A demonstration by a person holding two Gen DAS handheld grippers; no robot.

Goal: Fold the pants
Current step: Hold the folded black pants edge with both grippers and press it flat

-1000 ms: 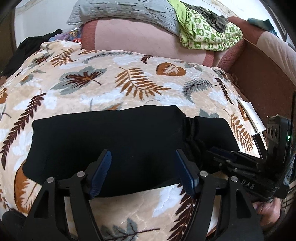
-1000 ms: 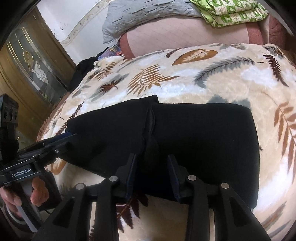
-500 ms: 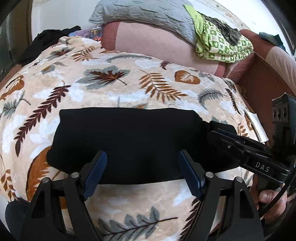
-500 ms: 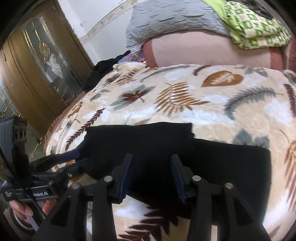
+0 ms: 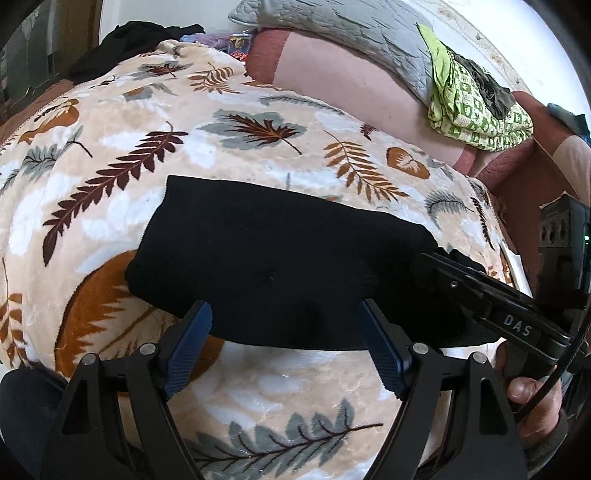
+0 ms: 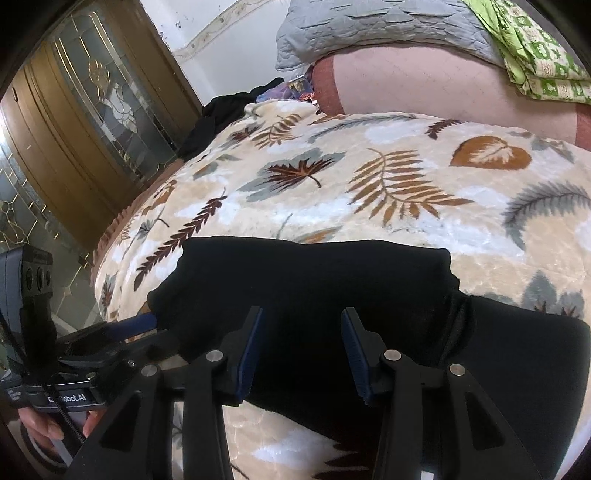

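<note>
Across leaf-print blanket: black pants, grey quilt behind.

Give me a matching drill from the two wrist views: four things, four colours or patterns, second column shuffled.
Things:
1. pants
2. blanket
3. quilted pillow
4. gripper pads

Looks:
a. blue, ribbed
b. cream with a leaf print
c. plain black
d. grey

Pairs: 1-c, 2-b, 3-d, 4-a
</note>
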